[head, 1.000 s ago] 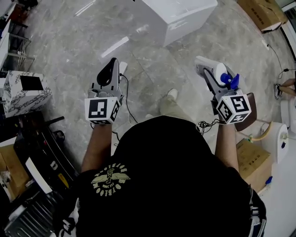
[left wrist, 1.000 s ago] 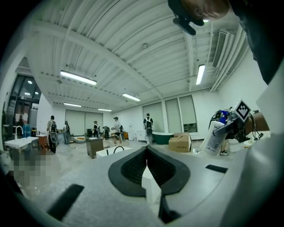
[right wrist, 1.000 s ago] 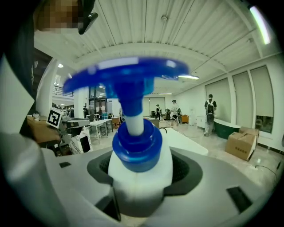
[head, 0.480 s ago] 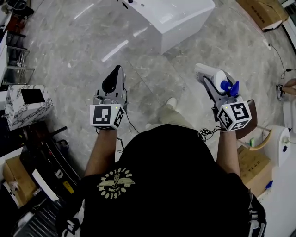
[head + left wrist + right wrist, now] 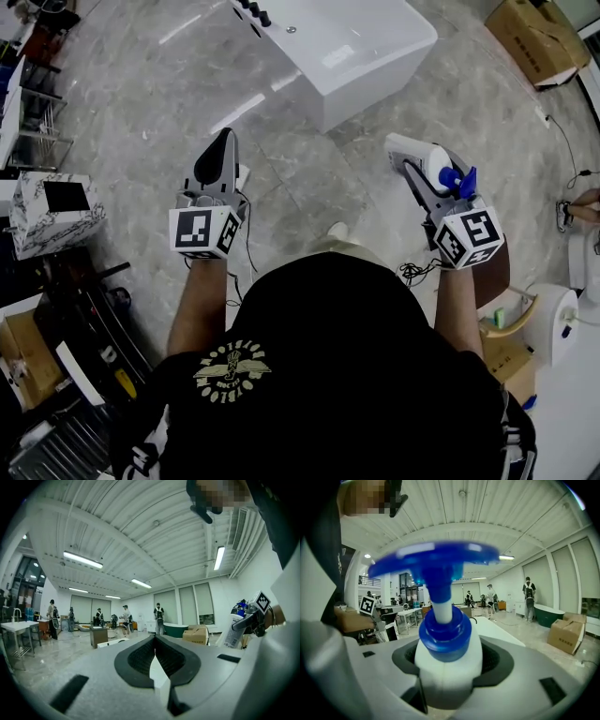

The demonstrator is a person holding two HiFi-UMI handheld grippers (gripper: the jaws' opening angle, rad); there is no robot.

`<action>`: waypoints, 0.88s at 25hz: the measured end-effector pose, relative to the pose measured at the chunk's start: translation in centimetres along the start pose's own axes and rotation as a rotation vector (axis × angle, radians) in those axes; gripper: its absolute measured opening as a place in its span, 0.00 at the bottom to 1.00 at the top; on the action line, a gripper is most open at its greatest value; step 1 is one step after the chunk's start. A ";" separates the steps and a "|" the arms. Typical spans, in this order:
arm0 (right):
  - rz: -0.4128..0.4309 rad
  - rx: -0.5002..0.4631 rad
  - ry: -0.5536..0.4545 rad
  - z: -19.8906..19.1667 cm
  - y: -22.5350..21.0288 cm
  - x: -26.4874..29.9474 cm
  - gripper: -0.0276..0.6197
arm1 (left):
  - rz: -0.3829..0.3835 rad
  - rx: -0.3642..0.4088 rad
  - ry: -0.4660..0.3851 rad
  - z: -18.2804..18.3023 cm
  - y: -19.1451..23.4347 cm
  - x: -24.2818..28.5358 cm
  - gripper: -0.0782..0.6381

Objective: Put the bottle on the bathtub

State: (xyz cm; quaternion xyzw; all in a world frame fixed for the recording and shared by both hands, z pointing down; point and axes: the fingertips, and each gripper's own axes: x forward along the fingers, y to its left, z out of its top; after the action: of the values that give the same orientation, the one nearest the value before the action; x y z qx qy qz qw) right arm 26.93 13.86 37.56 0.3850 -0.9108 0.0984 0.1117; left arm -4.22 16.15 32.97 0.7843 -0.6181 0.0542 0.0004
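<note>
The white bathtub (image 5: 375,42) stands on the marble floor at the top of the head view, ahead of both grippers. A white bottle (image 5: 413,151) with a blue pump top (image 5: 453,177) is held in my right gripper (image 5: 419,173), which is shut on the body just below the blue collar (image 5: 444,633). The bottle (image 5: 233,627) also shows at the right of the left gripper view. My left gripper (image 5: 223,145) is level with the right one, with its jaws shut and nothing between them (image 5: 155,649).
Cardboard boxes (image 5: 536,33) lie at the top right. A marbled box (image 5: 52,202) and racks stand at the left, and a white fixture (image 5: 553,323) at the right. A cable (image 5: 251,234) trails on the floor. Several people (image 5: 158,616) stand far off.
The bathtub has come further into the head view from the top. Both grippers hold much the same pose, with the bottle still in the right one.
</note>
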 end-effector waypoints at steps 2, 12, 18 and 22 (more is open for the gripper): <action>0.018 -0.018 -0.002 0.4 -0.8 0.7 0.45 | 0.037 0.000 -0.011 0.4 0.9 0.4 0.12; 0.086 -0.025 0.013 1.5 -1.6 5.6 0.45 | 0.079 -0.021 0.056 -1.9 3.3 1.2 0.12; 0.053 -0.019 0.008 2.6 -0.8 8.9 0.45 | 0.012 -0.026 0.045 -2.0 6.0 4.6 0.12; 0.020 -0.032 0.015 3.5 -1.3 10.0 0.45 | -0.038 -0.027 0.012 -0.9 7.3 7.6 0.12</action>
State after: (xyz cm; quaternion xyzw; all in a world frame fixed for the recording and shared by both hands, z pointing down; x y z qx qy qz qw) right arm 20.58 5.26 37.09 0.3733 -0.9152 0.0876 0.1237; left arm -9.60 7.14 34.05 0.7953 -0.6039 0.0503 0.0158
